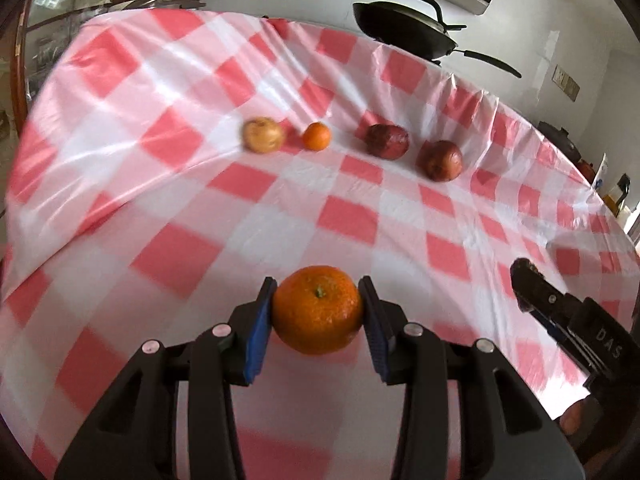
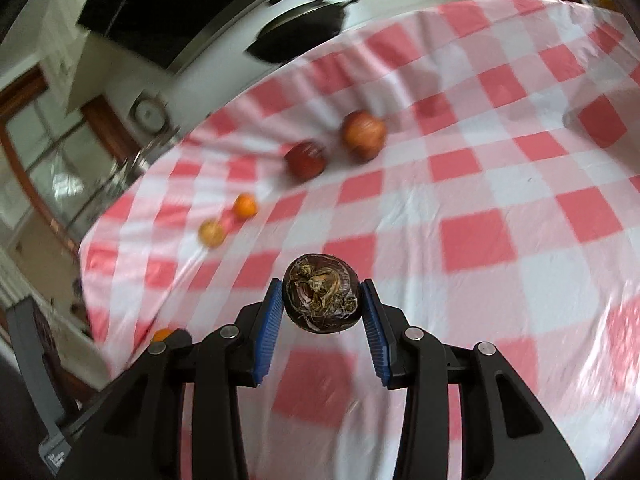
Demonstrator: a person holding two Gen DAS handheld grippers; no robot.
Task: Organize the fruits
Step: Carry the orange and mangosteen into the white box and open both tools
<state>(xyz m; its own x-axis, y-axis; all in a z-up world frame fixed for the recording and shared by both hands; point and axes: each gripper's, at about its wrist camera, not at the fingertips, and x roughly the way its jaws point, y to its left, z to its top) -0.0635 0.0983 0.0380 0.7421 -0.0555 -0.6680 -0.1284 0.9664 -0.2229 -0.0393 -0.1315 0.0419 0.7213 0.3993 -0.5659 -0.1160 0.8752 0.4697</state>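
Left gripper (image 1: 318, 308) jaws clamp an orange (image 1: 317, 309), right gripper (image 2: 323, 300) jaws clamp a dark fruit (image 2: 321, 293), the fruit row (image 1: 352, 144) lying ahead on the bench (image 1: 440, 248).

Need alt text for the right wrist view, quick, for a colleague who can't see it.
The right gripper clamps a dark brown round fruit above a red-and-white checked tablecloth. Farther off lie two red fruits, a small orange and a yellowish fruit in a row.

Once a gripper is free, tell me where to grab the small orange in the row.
Take the small orange across its widest middle, coming from above: it is round, and the yellowish fruit sits close on one side, so set the fingers front and back rather than along the row.
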